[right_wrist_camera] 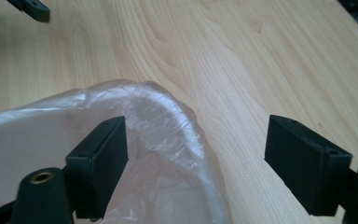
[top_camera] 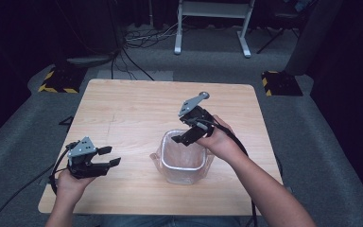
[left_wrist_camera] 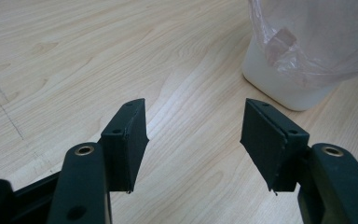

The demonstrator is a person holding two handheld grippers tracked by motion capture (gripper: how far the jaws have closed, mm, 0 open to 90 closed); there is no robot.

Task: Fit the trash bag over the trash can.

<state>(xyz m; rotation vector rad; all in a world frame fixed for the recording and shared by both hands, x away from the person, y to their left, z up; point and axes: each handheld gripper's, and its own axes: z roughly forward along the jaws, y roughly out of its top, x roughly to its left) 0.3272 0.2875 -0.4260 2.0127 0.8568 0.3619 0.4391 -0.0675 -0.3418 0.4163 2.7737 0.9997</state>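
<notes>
nearest the person, the left gripper (top_camera: 108, 157) sits low over the front left of the wooden table (top_camera: 123, 104), its jaws spread apart with bare wood between them and nothing held; in the left gripper view the two black pads (left_wrist_camera: 130, 135) frame empty tabletop, and the white bin (left_wrist_camera: 289, 88) stands ahead and off to one side, well clear of both pads. farther in, near the table's front centre, that bin (top_camera: 183, 161) is lined with a clear plastic bag (top_camera: 182, 150) whose edge folds out over the rim. the right gripper (top_camera: 182, 138) hangs over the bin's far rim, tilted down toward it, jaws wide and released — the right gripper view shows one pad (right_wrist_camera: 103, 158) above the bag's crumpled lip (right_wrist_camera: 168, 140) and the other pad over plain wood outside the bin, so the rim lies between the jaws, nearer the first pad; whether that pad touches the plastic cannot be told. the left gripper view shows the bin's opaque white wall below the bag's overhang, which the right gripper view hides under plastic. the high view alone gives the grey floor (top_camera: 312, 118) around the table and a white metal frame (top_camera: 212, 19) at the far back.
</notes>
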